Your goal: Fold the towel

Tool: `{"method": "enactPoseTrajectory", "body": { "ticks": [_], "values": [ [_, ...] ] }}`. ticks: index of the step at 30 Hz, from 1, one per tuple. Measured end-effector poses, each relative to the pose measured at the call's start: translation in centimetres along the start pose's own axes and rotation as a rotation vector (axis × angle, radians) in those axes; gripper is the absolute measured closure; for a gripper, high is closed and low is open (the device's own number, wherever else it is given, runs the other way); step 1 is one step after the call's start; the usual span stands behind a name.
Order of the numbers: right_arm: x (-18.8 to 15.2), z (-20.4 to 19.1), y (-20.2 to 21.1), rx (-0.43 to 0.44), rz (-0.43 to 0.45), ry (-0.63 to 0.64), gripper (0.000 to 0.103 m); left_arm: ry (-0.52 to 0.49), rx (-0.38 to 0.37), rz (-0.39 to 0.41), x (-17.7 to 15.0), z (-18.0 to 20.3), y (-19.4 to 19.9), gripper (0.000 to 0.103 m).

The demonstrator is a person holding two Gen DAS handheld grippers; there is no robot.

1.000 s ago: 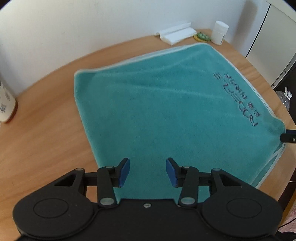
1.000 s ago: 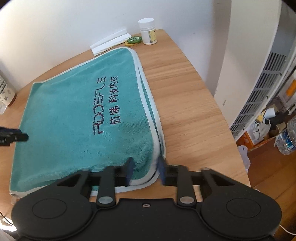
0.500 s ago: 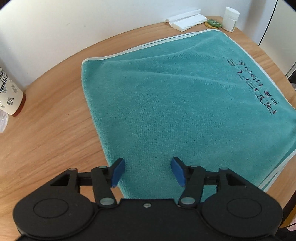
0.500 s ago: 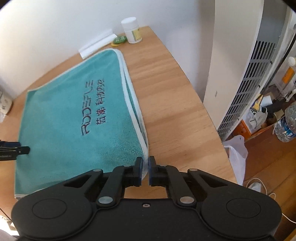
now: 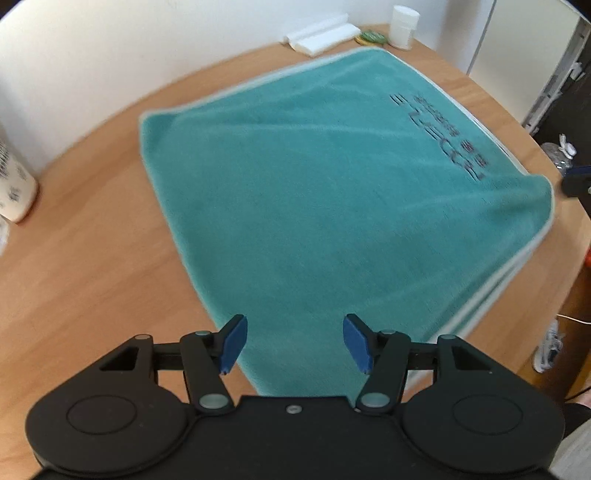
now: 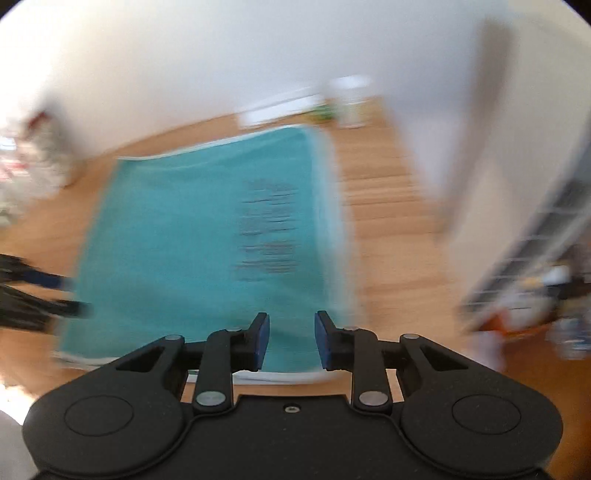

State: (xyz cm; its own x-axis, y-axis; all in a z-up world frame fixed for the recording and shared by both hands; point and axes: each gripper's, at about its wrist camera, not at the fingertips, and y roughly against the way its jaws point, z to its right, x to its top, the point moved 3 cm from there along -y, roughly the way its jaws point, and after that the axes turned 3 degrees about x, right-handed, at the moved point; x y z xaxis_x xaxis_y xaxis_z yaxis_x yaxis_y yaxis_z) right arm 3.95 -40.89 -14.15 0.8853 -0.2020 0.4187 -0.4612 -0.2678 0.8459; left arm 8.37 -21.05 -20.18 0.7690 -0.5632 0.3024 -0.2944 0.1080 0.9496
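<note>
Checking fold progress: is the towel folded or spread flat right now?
Folded at least once. The teal towel lies flat on the wooden table, with stacked white-trimmed layers along its near-right edge. Both grippers are open, holding nothing.

The right gripper (image 6: 291, 339) has opened its jaws, releasing the towel (image 6: 207, 236).

One teal towel (image 5: 325, 206) on one wooden table (image 5: 85, 280). Two grippers: left (image 5: 294, 343), right (image 6: 291, 339). One white jar (image 5: 404, 21), one green round lid (image 5: 370, 36), one white folded stack (image 5: 319, 35), one patterned cup (image 5: 13, 184), one plastic bottle (image 5: 559, 157).
</note>
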Motion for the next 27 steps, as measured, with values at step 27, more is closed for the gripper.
{"method": "enactPoseTrajectory", "body": {
  "ticks": [27],
  "values": [
    [-1.9,-5.4,-5.9,0.058,-0.151,0.17,0.094,0.111,-0.021,-0.131,-1.3,-1.7,-1.8,0.031]
  ]
}}
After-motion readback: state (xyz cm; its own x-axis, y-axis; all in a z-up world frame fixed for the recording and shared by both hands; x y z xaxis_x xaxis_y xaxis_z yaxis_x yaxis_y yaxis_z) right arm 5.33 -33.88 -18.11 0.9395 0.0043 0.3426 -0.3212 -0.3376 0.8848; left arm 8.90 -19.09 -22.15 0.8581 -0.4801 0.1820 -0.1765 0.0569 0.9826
